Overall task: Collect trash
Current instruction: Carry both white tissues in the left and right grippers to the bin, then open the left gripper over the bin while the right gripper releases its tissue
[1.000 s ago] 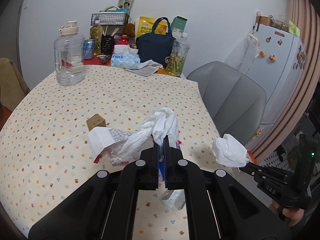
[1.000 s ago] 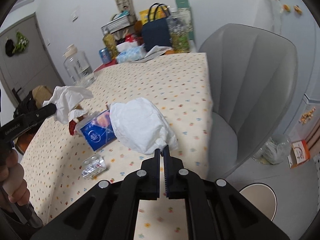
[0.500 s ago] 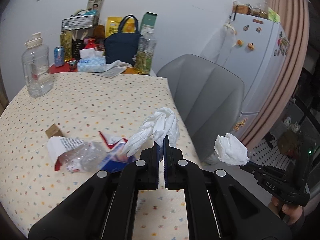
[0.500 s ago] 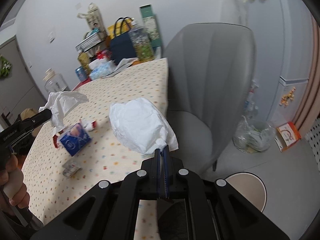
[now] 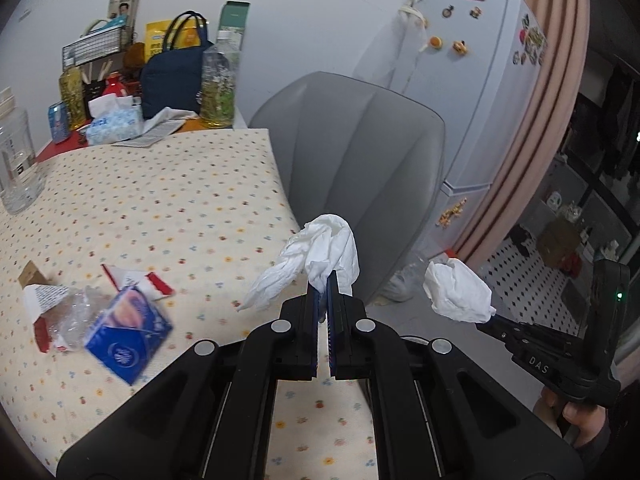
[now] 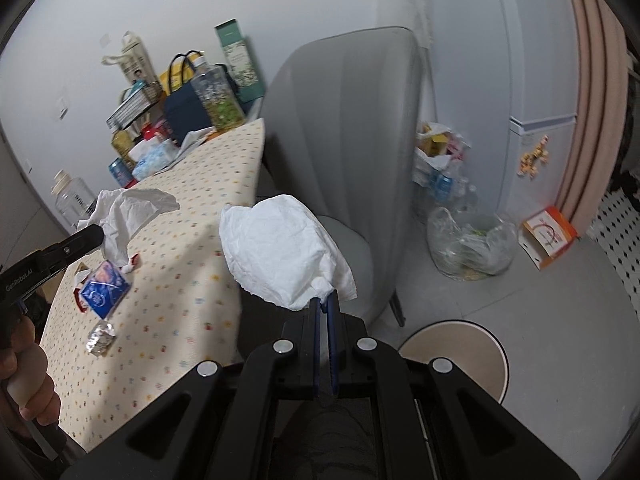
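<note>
- While both hands were off the table's right edge, the left gripper was squeezed tight on a twisted white tissue, held up in the air near the grey chair.
- The right gripper was pinched closed on a bigger crumpled tissue, also up in the air, past the table edge and over the chair seat.
- More trash lay on the table near its front left corner: a blue packet, a red and white wrapper, and some clear plastic.
- A clear bag on the floor by the fridge may have been the trash bag, but the view was too blurry to be sure.
- A round tan thing sat on the floor just below the right gripper; it could have been a bin lid or a stool.
- To do this step well, I think both grips should stay tight until each tissue is right over the bag's opening.
- Tissue is light and floaty, so letting go low and slow would help it fall inside.
- One hand at a time would be safer.
</note>
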The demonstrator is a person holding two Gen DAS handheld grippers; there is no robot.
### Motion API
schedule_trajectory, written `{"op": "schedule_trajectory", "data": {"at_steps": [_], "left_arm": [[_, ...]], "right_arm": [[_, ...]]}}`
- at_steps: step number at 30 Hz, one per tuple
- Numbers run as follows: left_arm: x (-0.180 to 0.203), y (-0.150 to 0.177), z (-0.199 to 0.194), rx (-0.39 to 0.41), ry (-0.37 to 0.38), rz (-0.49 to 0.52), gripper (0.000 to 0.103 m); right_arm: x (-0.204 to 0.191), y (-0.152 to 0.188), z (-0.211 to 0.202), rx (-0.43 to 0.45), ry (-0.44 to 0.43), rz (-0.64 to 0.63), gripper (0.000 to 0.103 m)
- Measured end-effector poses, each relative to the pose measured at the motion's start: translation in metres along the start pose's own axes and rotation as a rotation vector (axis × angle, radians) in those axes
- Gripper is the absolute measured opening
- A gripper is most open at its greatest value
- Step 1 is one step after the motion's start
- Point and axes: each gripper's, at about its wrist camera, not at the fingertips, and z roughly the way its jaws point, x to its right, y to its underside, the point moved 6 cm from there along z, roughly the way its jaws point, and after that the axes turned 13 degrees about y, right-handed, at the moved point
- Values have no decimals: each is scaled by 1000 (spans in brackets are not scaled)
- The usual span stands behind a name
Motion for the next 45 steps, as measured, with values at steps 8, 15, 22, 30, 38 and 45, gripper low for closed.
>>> {"op": "schedule_trajectory", "data": {"at_steps": [8,15,22,30,38,45], "left_arm": [[26,8,36,-68,49,30,4],[52,18,73,-139,110,53,4],[84,25,106,-204,141,115,4],[114,40,141,-281,153,165,4],[137,61,175,-366,168,204,4],[156,77,198,-431,191,238,4]], "right_arm": [[37,11,11,-28,47,63,4],[72,25,23,-62,100,117,5],[108,43,45,-113,143,191,5],[149,68,70,-179,164,276,25],[193,91,76,-180,225,358,74],[227,112,78,-196,263,432,77]]}}
